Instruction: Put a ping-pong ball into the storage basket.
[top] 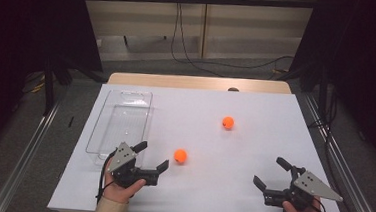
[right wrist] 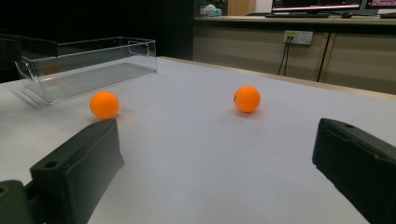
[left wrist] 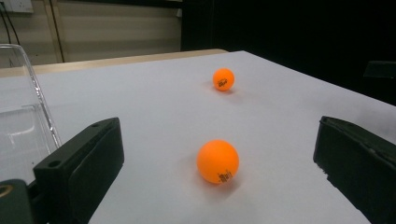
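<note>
Two orange balls lie on the white table. The near ball [top: 180, 156] [left wrist: 217, 161] [right wrist: 104, 105] rests just ahead of my left gripper [top: 152, 156] [left wrist: 215, 163], which stands open low over the table beside the clear tray [top: 119, 124]. The far ball [top: 228, 122] [left wrist: 223, 79] [right wrist: 247, 99] sits toward the table's middle. At the front right, my right gripper [top: 268, 173] [right wrist: 219, 163] is open with nothing between its fingers, pointing toward both balls.
The clear plastic tray [left wrist: 23, 116] [right wrist: 84, 70] is empty and runs along the table's left side. Bare white tabletop [top: 256, 111] surrounds the balls. Dark curtains flank the table, and cables hang on the wall behind it.
</note>
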### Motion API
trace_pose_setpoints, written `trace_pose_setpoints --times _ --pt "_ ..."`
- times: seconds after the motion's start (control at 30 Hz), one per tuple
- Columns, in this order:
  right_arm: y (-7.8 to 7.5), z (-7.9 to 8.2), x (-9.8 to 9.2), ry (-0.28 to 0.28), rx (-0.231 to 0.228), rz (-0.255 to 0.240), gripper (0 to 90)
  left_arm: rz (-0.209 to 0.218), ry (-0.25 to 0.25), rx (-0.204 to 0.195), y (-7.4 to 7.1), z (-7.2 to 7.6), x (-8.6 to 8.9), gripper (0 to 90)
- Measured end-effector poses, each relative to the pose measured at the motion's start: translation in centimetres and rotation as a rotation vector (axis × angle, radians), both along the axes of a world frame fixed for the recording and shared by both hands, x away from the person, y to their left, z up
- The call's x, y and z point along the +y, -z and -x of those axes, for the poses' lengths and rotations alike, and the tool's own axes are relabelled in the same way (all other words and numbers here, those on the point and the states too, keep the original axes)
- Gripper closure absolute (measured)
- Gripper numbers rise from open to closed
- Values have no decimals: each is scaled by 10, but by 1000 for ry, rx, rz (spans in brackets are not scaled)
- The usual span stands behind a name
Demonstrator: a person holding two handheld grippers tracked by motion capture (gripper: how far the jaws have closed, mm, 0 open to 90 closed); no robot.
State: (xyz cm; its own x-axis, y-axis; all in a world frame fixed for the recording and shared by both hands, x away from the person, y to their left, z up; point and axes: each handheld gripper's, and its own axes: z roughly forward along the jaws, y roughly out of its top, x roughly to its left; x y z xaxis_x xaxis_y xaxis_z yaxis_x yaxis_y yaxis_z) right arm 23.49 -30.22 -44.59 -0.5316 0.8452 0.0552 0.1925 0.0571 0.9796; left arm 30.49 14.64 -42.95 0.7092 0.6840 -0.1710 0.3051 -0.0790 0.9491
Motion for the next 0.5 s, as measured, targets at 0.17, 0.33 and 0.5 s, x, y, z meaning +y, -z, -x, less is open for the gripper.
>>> trace_pose_setpoints --times 0.17,0.33,0.5 --pt "0 0 0 -2 1 1 8 1 7 2 -1 0 -4 17" --pt "0 0 0 -1 1 -1 9 3 10 6 0 -1 -7 17" --pt "0 0 0 -3 0 0 10 0 14 10 0 -2 -9 17"
